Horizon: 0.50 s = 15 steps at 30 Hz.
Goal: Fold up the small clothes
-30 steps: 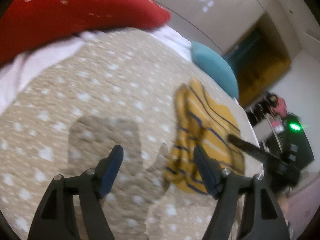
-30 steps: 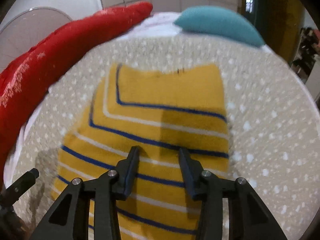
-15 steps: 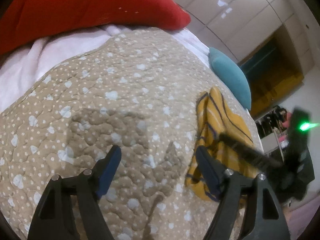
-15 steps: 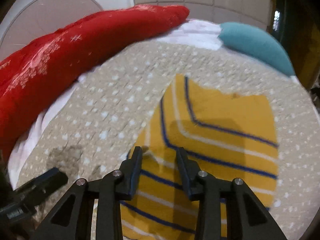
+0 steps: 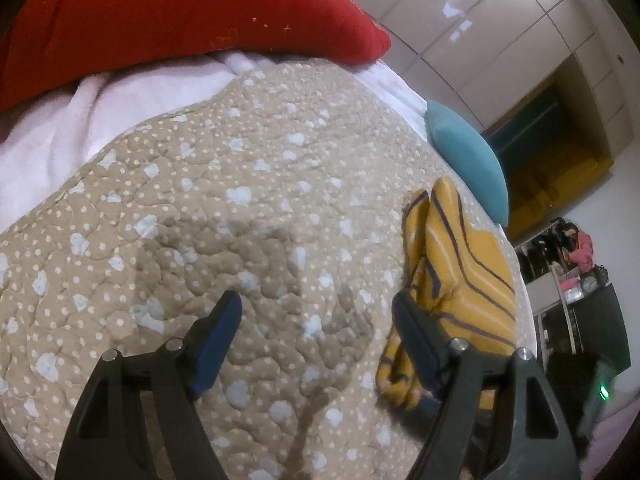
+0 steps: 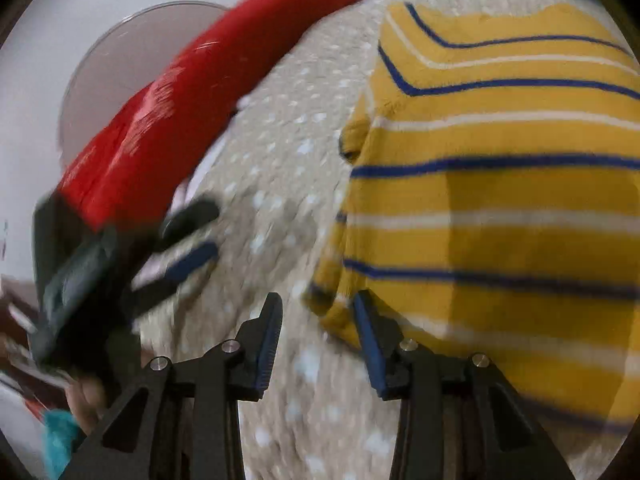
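Left wrist view: left claw [image 5: 316, 320] spread, angled down over bare quilt [image 5: 240, 208], empty | striped garment [image 5: 460, 280] folded on quilt, just right of it | right wrist view: right claw [image 6: 316, 320] partly spread, empty, tilted down, right finger [image 6: 370, 340] at garment's near-left corner.

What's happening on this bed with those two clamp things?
A person is folding a small yellow striped sweater on a dotted beige quilt, using a handheld gripper in each hand. The right gripper is open at the sweater's near left edge, not gripping it. The left gripper is open over bare quilt beside the sweater. A red pillow and a teal cushion lie beyond.
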Tool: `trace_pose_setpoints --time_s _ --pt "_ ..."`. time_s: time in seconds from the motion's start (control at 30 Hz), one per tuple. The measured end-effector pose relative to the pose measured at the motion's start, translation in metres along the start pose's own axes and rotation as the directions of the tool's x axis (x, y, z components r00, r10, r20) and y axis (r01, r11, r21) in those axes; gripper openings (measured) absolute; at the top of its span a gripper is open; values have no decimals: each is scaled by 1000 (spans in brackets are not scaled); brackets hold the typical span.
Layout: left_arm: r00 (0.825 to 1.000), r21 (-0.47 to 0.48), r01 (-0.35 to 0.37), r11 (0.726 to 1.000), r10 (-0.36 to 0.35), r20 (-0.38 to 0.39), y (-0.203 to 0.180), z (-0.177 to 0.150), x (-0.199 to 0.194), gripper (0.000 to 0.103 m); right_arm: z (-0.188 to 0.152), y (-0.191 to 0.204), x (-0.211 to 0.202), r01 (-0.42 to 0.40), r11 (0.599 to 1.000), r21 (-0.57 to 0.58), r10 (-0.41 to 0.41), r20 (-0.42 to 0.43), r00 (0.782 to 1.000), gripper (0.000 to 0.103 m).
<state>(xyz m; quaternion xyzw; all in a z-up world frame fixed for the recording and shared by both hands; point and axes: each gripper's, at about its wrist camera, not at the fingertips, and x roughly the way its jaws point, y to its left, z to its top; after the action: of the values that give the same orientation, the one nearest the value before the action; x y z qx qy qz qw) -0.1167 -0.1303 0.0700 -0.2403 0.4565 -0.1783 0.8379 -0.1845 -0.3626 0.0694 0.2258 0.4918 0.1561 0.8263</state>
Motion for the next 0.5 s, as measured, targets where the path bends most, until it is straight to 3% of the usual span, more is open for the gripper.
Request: trace_pose_setpoints --time_s 0.1,0.2,0.27,0.33,0.37,0.43,0.5 --pt "1000 -4 -17 1000 17 19 2 1 -2 76 -1 12 -23 -124 992 -20 123 -29 992 42" --pt "1000 -11 -20 1000 20 19 2 1 0 76 35 12 -52 -80 994 -70 85 78 993 42" --pt "1000 -4 -23 1000 24 14 1 0 2 77 62 -7 -58 -102 995 2 101 130 986 43" --pt "1000 3 -27 1000 27 12 0 0 3 76 92 -38 -51 -187 975 119 165 172 971 44" --pt "999 3 -29 1000 29 14 0 0 4 76 99 -51 -45 -229 958 171 197 186 963 50" --pt "999 -3 -31 1000 31 19 1 1 4 76 100 -78 -20 -336 892 302 292 184 939 52" --pt "999 -13 -28 1000 28 17 2 3 4 76 87 -79 -4 -347 882 319 310 163 937 48"
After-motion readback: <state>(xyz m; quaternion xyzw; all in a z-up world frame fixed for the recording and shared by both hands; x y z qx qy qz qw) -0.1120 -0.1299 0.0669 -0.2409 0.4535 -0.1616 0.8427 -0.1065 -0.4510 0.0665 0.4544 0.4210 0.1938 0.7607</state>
